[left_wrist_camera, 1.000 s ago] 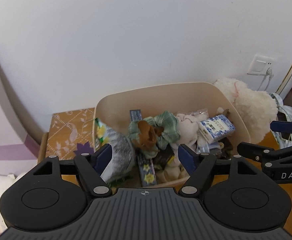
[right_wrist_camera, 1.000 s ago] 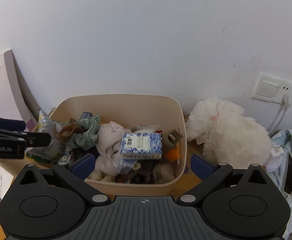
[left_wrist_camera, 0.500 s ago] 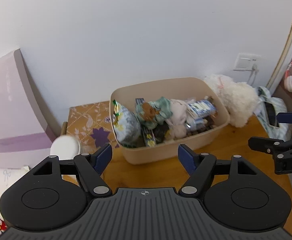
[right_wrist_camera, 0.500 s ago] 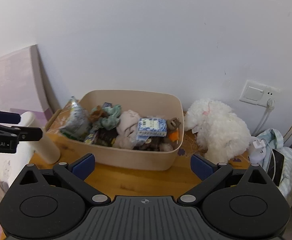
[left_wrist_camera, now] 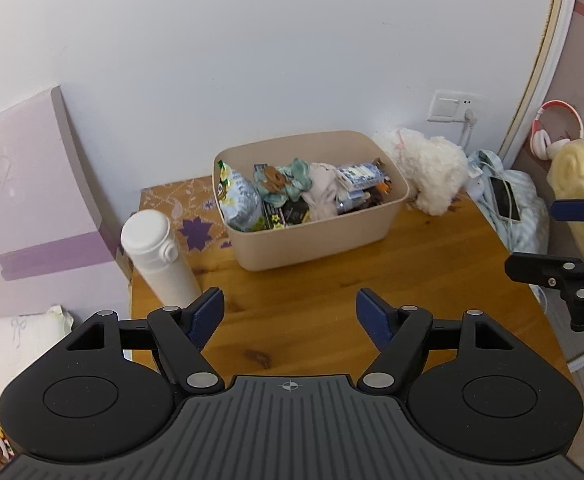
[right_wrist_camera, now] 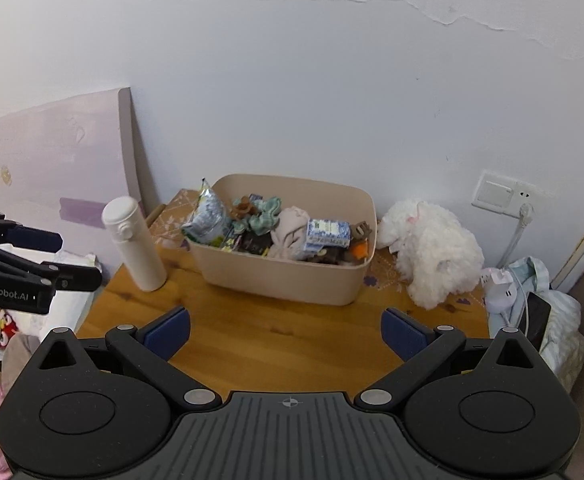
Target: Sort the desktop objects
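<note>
Both my left gripper (left_wrist_camera: pixel 289 314) and right gripper (right_wrist_camera: pixel 285 330) stand wide open, holding nothing. The full bin (left_wrist_camera: pixel 312 240) looks light but bulky, so I'd grip its stiff rim.

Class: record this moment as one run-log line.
left hand-held gripper: open, empty | right hand-held gripper: open, empty | beige bin: full | white bottle: upright, beside bin

A white plush toy (right_wrist_camera: pixel 432 252) lies beside a wall socket (right_wrist_camera: pixel 504 194); pink headphones (left_wrist_camera: pixel 556 128) hang farther right.
</note>
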The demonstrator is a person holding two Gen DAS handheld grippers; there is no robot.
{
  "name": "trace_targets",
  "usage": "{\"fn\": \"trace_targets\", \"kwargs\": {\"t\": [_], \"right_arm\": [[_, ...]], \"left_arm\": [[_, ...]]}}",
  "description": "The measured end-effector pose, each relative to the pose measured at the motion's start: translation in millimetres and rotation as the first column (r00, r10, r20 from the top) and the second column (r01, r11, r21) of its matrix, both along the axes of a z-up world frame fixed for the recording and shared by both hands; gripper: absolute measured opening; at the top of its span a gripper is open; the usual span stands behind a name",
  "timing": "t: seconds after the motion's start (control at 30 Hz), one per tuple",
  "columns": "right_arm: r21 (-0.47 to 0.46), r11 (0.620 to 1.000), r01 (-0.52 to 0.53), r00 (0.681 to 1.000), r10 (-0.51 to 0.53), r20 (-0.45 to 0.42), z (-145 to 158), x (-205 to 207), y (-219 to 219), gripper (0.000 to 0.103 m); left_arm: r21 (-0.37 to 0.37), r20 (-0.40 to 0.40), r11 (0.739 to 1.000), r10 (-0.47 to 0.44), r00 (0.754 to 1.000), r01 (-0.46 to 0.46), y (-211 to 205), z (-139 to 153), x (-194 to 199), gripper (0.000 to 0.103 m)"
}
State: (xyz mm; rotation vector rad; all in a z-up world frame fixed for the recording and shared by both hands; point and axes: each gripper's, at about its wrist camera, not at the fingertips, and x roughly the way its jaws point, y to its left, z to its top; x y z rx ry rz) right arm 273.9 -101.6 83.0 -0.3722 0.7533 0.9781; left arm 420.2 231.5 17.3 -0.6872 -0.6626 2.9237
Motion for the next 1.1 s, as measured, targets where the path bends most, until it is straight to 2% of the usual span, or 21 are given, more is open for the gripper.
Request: {"fn": "trace_targets", "kwargs": {"t": [0.27,0.5,0.67,0.9,1.1], "right_arm": [[-0.004,1.000,-0.001,1.000,0.001,-0.031,8.9,-24.3,-32.1,0.103],[-0.008,1.000,-0.006,0.999,0.006,-0.032,14.2,-45.2,-47.5,0.103],[-0.010,1.000,0.001,1.000,-0.001,-0.029,17.1,-58.5,-54.6,0.103],[-0.011,0.999,0.034,0.997,-0.035,-0.074,14.7,-63.1,-67.4,0.103],[-0.022,0.998,0.064,0.995,-0.066,-0.080,12.2,-59.0,-72.8,0.103]], "left_arm": [[0.012,-0.002,0.999,-0.030,1.000,0.030,8.2,1.4,40.0,0.074],[0.069,0.018,0.994,-0.088,0.996,0.087,15.8,1.8,61.5,0.074],[0.047,0.019,0.994,-0.096,0.995,0.095,22.4,3.7,74.5,0.074],[0.042,0.038,0.992,-0.123,0.992,0.122,28.5,4.7,82.5,0.074],[0.058,0.055,0.989,-0.140,0.989,0.137,30.8,2.0,78.2,0.074]]}}
